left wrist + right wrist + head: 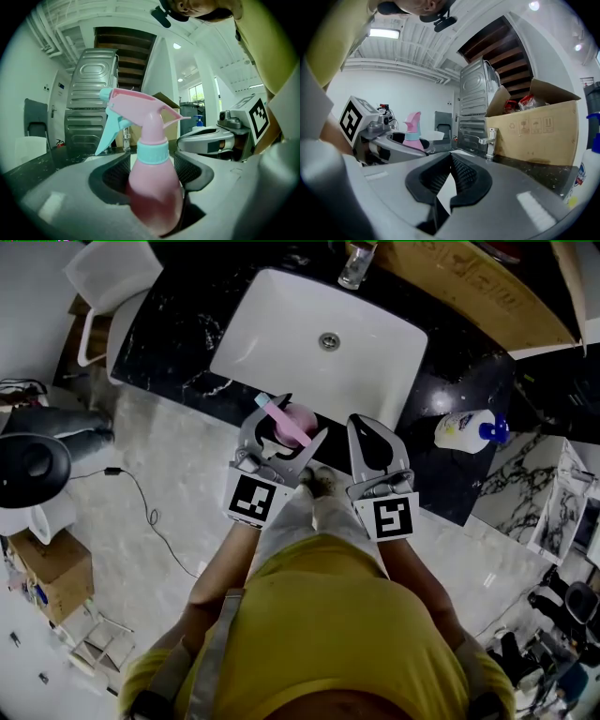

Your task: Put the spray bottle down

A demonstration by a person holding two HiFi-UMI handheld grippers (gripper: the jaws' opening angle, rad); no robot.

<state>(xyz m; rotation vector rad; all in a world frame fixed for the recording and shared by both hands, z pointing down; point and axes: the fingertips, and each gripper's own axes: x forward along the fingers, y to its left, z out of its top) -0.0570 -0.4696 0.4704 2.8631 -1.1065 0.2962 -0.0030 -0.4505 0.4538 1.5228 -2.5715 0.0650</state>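
Observation:
A pink spray bottle [152,187] with a teal collar and trigger stands upright between the jaws of my left gripper [152,164], which is shut on its body. In the head view the spray bottle [292,421] and left gripper [289,430] hang over the front edge of the black counter, just before the white sink [281,334]. My right gripper [366,427] is close beside it on the right, shut, with nothing between its jaws. The right gripper view shows the right gripper [451,158] with its tips together, and the spray bottle [412,132] off to the left.
A white lotion pump bottle [466,430] lies on the black marble counter [178,343] to the right of the sink. A chrome faucet [357,263] stands behind the basin. A cardboard box [487,287] sits at the back right, and a white chair [108,282] at the left.

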